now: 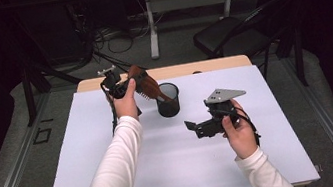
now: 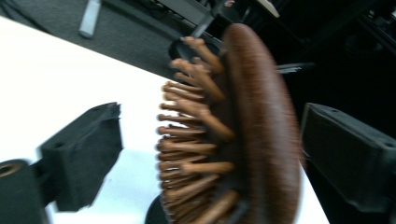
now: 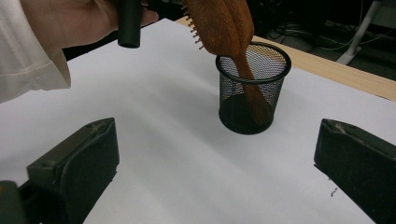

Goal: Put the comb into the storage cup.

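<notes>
White sheeting is covering the table [image 1: 118, 182], with a dark floor, cables and a chair lying beyond it.

Left gripper [image 1: 120, 86]: the jaws are standing wide, one on each side of the head of the wooden hairbrush [image 1: 145, 86]. In the left gripper view neither pad appears to be pressing on the hairbrush [image 2: 261, 130]; the grip is released, with the head between the jaws.

Right gripper [image 1: 195, 127]: the jaws are gaping and empty, hanging above the bare sheet, well apart from the cup and pointing toward it.

Step in hand, as judged: depositing the hairbrush handle-first into the black mesh cup [image 1: 168, 100]. The handle is sitting inside the mesh cup [image 3: 252, 93] and the head is leaning out over the rim toward the left gripper.

Procedure for a clean release:
- Back the left gripper straight away from the head, keeping both pads clear of the pegs.
- Avoid dragging the head sideways; the cup looks light and the tall, leaning brush could tip it.
- Keep the right gripper ready to steady the cup wall if it rocks.

Hairbrush appearance: a dark reddish-brown oval paddle with a smooth, rounded back, rows of paler wooden pegs with rounded tips on one face, and a tapering handle [image 3: 247, 79] showing through the mesh.
</notes>
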The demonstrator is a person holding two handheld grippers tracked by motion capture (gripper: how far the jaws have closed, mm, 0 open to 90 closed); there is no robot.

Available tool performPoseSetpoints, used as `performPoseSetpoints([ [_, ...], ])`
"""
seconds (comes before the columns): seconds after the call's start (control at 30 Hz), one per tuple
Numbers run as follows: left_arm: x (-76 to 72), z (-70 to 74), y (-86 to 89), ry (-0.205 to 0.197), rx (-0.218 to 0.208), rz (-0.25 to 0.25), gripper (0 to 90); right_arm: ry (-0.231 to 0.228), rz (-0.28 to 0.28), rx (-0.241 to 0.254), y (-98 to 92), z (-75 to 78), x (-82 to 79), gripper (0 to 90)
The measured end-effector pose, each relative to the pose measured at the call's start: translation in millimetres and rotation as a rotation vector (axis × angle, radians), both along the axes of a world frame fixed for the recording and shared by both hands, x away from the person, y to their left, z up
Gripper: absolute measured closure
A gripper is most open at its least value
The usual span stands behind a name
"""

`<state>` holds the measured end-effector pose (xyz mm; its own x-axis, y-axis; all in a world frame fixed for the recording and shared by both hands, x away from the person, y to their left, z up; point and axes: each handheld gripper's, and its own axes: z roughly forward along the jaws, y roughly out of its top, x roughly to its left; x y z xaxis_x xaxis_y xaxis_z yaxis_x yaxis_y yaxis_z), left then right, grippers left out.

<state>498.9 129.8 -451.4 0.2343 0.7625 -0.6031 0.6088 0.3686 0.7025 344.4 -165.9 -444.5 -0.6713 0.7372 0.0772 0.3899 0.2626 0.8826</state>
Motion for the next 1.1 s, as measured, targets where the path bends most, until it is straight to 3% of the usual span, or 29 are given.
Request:
performPoseSetpoints([
  [0.1,-1.2,4.2,0.2,-0.03,0.001,-0.009,0.6,0.001,-0.001,0.003,-0.2,0.4,-0.5,0.0],
  [0.27,-1.7,6.7,3.0,-0.02,-0.007,-0.004,0.4,0.0,0.001,0.003,0.1,0.3,-0.4,0.0],
  [0.83,-5.3,13.2,8.9,-0.046,-0.019,-0.014,1.3,0.006,0.002,-0.002,1.7,-1.1,1.0,0.0],
  [1.1,-7.0,15.7,10.7,-0.053,0.004,-0.035,4.1,0.006,0.0,-0.006,1.1,-1.7,0.3,0.0],
])
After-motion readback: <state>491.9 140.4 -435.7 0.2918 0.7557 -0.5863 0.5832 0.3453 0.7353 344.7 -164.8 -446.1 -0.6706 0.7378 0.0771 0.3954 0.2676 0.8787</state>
